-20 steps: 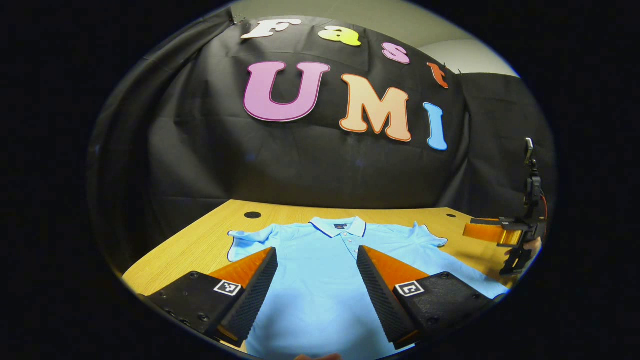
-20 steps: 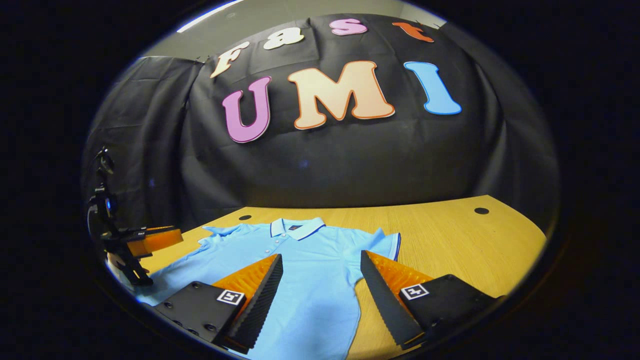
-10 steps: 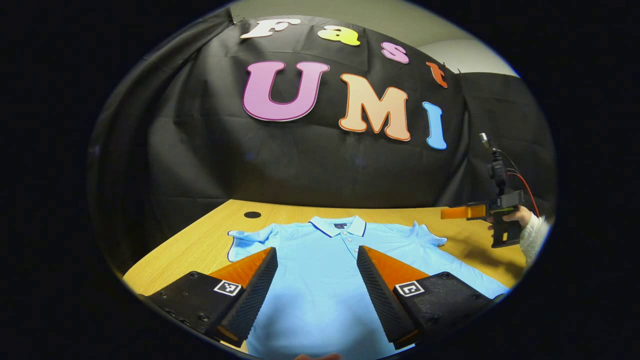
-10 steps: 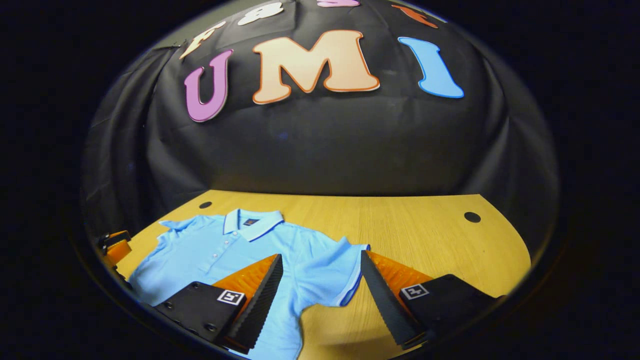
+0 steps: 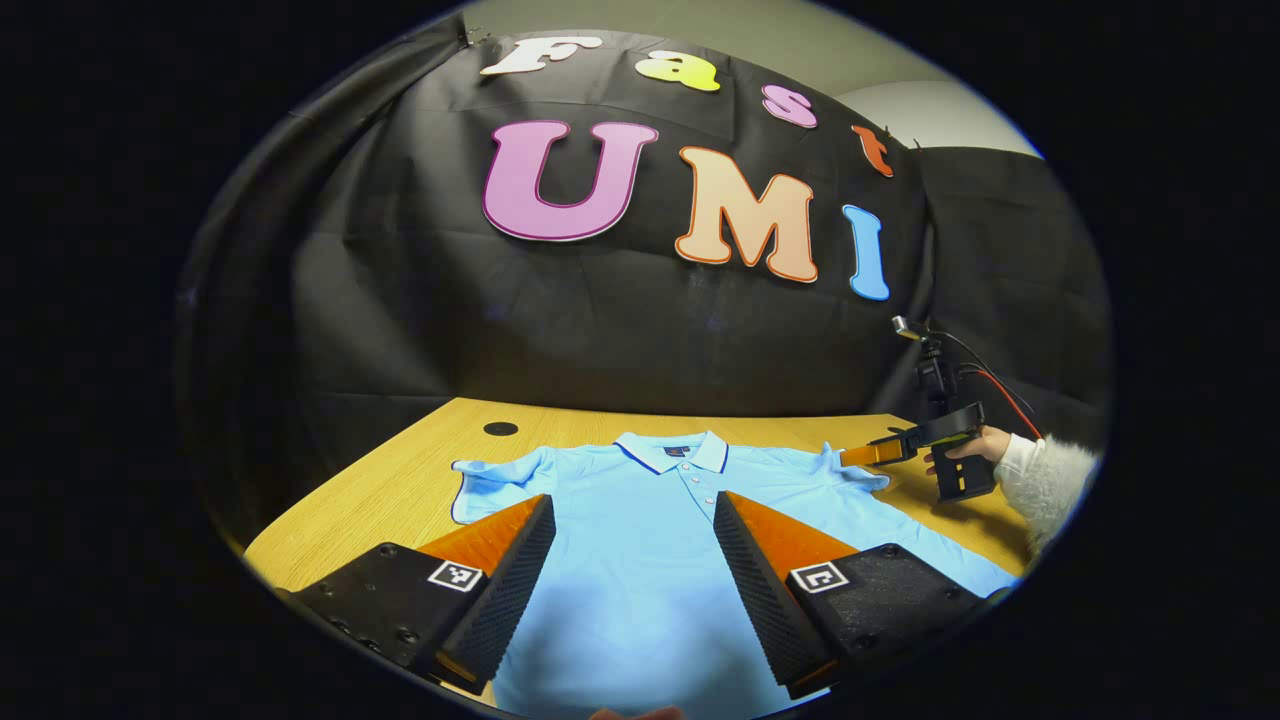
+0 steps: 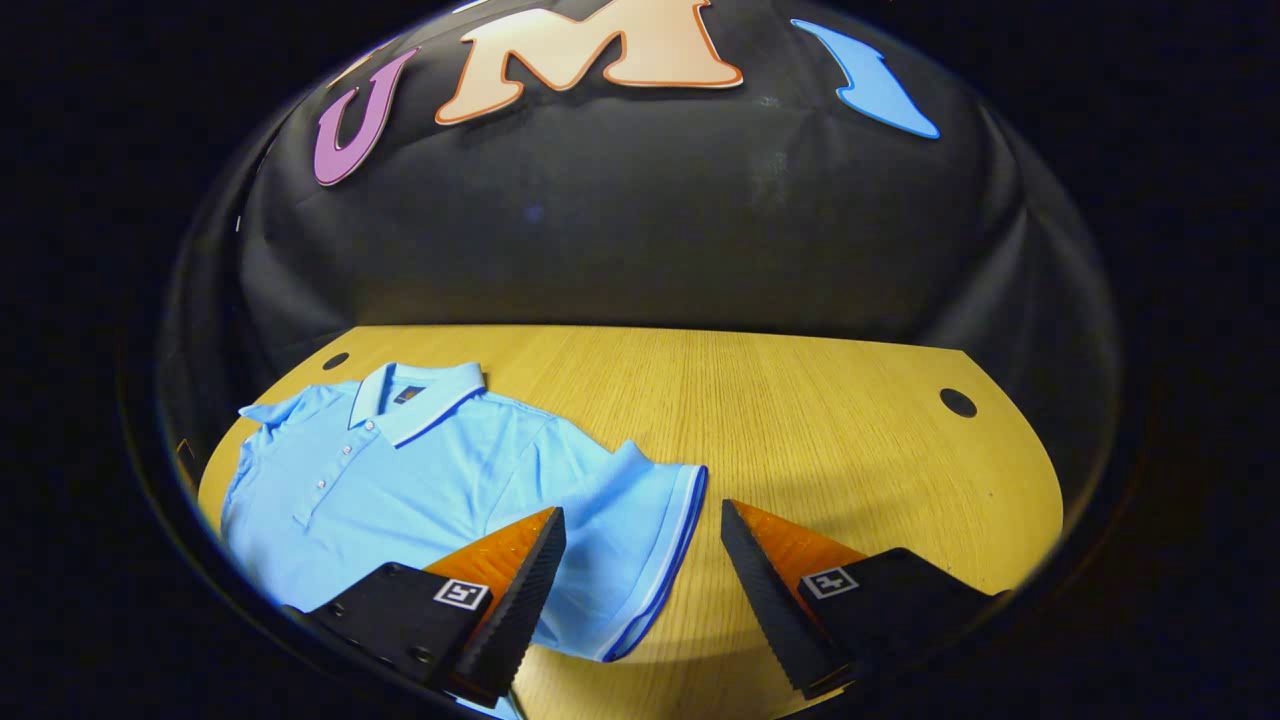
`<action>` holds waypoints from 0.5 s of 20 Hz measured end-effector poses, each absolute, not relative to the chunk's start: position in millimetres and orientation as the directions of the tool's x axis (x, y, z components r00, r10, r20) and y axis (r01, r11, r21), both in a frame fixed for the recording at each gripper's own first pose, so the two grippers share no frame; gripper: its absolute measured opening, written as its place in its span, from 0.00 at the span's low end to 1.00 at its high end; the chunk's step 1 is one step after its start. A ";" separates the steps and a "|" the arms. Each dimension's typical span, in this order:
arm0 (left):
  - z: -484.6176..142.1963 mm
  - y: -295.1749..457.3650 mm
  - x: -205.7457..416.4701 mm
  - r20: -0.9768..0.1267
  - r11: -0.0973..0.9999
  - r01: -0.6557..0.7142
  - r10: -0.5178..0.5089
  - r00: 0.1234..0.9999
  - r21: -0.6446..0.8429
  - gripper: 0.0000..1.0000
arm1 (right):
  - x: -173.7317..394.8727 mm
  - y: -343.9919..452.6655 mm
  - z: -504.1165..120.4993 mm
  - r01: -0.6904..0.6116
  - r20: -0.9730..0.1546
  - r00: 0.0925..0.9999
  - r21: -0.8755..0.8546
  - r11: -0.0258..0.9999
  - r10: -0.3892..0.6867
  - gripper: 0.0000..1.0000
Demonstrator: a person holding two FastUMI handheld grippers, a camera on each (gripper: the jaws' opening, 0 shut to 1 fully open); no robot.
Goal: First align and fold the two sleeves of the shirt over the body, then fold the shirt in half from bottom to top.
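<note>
A light blue polo shirt (image 5: 650, 540) lies flat on the wooden table (image 5: 410, 480), collar toward the booth wall, both short sleeves spread out. My left gripper (image 5: 633, 510) hovers open above the shirt's body, nothing between its fingers. In the right gripper view the shirt (image 6: 400, 480) lies to the left, and its near sleeve (image 6: 640, 540) with a dark-trimmed cuff sits between the open fingers of my right gripper (image 6: 640, 525), which is low over it. In the left gripper view the right gripper (image 5: 870, 453) reaches that sleeve (image 5: 850, 470), held by a hand (image 5: 975, 445) in a fuzzy white sleeve.
Bare wooden table (image 6: 820, 400) stretches to the right of the shirt, with a round cable hole (image 6: 957, 403) near the far right and another (image 5: 500, 429) at the back left. The black cloth wall stands close behind the table.
The right gripper has dropped and moved forward to the shirt's near sleeve, tilting down toward the table. The left gripper has stayed still over the shirt's body.
</note>
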State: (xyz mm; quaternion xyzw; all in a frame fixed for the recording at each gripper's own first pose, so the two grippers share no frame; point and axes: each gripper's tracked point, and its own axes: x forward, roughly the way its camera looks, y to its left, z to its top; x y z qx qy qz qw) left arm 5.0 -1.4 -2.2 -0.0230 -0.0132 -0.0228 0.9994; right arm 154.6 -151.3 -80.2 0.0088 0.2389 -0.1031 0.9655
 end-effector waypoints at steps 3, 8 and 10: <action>-4.1 -2.4 6.1 0.022 0.998 0.049 -0.048 0.999 -0.047 0.96 | 154.3 -150.1 -86.4 0.200 -0.480 0.857 -0.024 0.979 -0.187 0.94; -2.2 -3.3 5.0 0.028 0.997 0.053 -0.052 0.998 -0.048 0.95 | 154.1 -148.8 -93.7 0.192 -0.498 0.851 -0.007 0.981 -0.170 0.97; -3.8 -4.0 5.2 0.023 0.997 0.056 -0.055 0.998 -0.049 0.95 | 155.2 -146.5 -94.2 0.179 -0.492 0.856 -0.006 0.984 -0.158 0.98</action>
